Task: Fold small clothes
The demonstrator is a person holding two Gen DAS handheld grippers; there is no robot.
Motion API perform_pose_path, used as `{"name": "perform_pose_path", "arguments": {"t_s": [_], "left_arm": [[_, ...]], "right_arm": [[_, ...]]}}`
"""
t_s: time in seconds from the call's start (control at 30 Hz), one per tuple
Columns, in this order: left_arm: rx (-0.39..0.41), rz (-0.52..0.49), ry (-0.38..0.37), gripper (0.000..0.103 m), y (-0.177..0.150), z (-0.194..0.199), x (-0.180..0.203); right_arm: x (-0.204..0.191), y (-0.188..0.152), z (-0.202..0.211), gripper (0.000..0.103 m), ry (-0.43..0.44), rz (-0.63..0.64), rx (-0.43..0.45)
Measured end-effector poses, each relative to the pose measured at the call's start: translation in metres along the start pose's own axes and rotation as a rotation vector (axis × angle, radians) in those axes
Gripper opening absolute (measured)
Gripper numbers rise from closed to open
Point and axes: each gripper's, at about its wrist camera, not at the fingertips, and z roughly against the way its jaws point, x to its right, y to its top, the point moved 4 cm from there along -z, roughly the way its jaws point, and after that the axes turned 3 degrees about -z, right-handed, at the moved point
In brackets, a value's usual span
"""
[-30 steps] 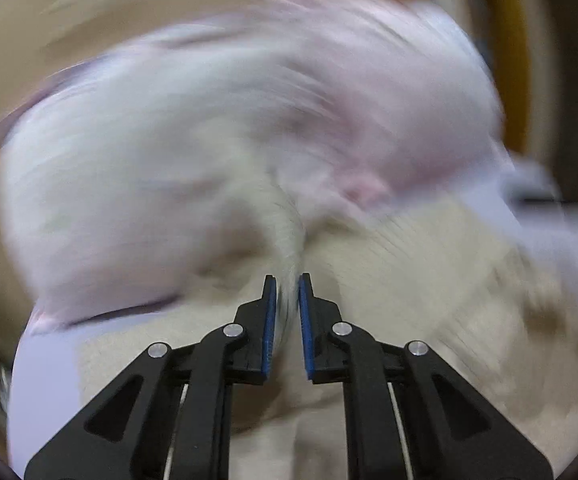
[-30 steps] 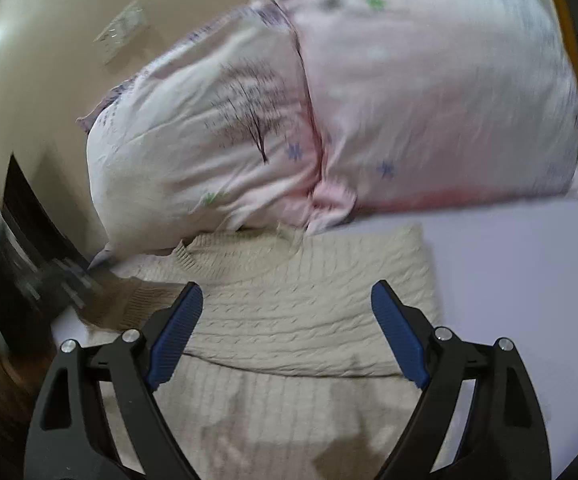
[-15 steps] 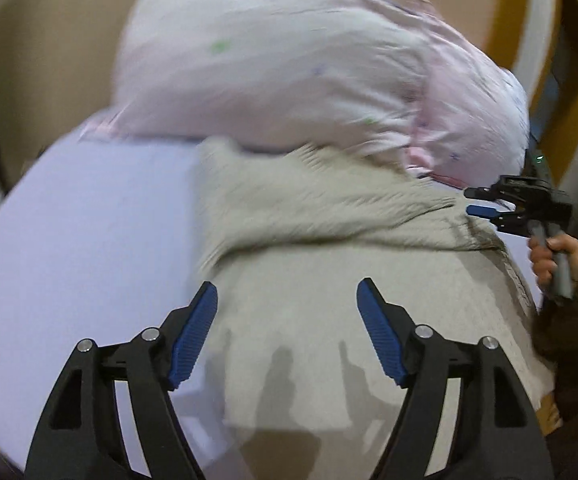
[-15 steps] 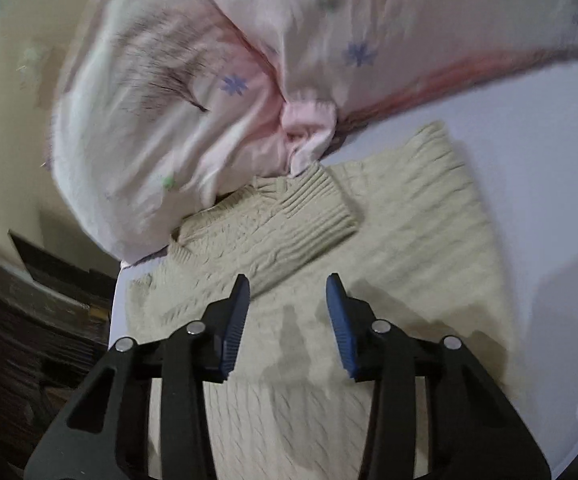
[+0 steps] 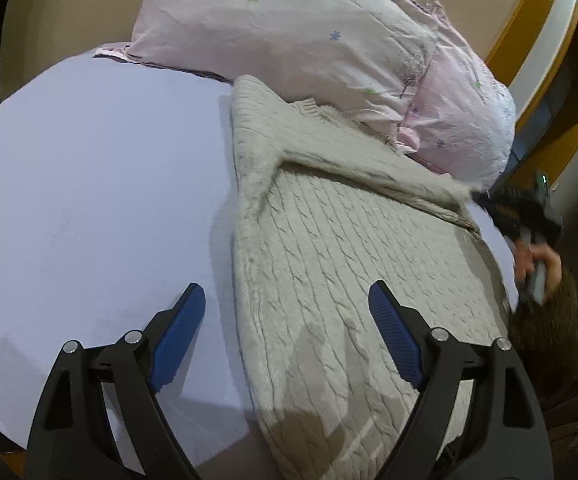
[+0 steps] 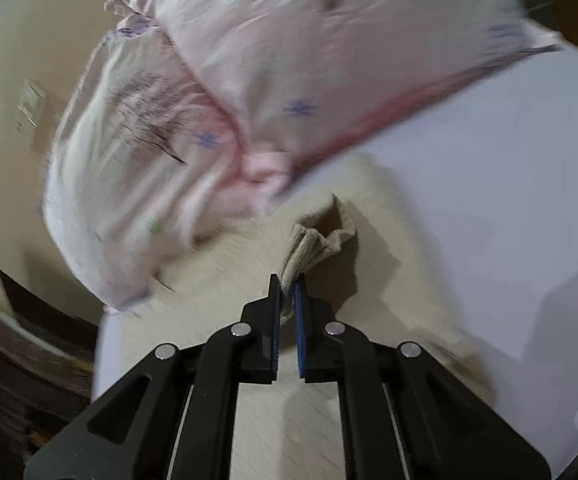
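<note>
The cream cable-knit sweater [image 5: 341, 264] lies flat on the lavender bed sheet [image 5: 89, 184], its neck end tucked against the pink pillows [image 5: 289, 36]. One sleeve is already folded across the chest, running as a diagonal band from the left shoulder towards the far side of the garment.

Two things have changed in the last second. The left gripper [image 5: 287, 334], which a second ago was pinched on fabric, now hangs wide open above the lower left edge of the sweater, one blue pad over the sheet and the other over the knit; it holds nothing. The right gripper [image 6: 287, 300], which was open and then half closed over the sleeve cuff half a second ago, is now clamped on that ribbed cuff [image 6: 313, 246], with the knit bunched between its fingers and lifted off the body of the sweater. The right wrist view is smeared, so it seems to be moving with the cuff in hand.

My reading is that the left side's fold is finished and released, and the work has passed to the right hand, which is adjusting or carrying this sleeve. The sleeve stage looks nearly done; folding the body lengthwise is still to come. The loose knit could slip or drag the layer under it if pulled quickly
</note>
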Motion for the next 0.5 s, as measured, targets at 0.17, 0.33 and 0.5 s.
{"name": "perform_pose_path", "arguments": {"t_s": [0.17, 0.33, 0.5], "left_arm": [[0.007, 0.027, -0.080, 0.078, -0.012, 0.009, 0.001], [0.010, 0.061, -0.174, 0.064, -0.033, 0.022, 0.007], [-0.027, 0.077, -0.247, 0.049, -0.058, 0.033, 0.019]], "right_arm": [[0.036, -0.042, 0.062, 0.059, -0.110, 0.020, 0.006], [0.064, -0.100, 0.094, 0.043, -0.042, 0.030, -0.126], [0.061, -0.152, 0.120, 0.036, 0.131, 0.050, -0.256]]}}
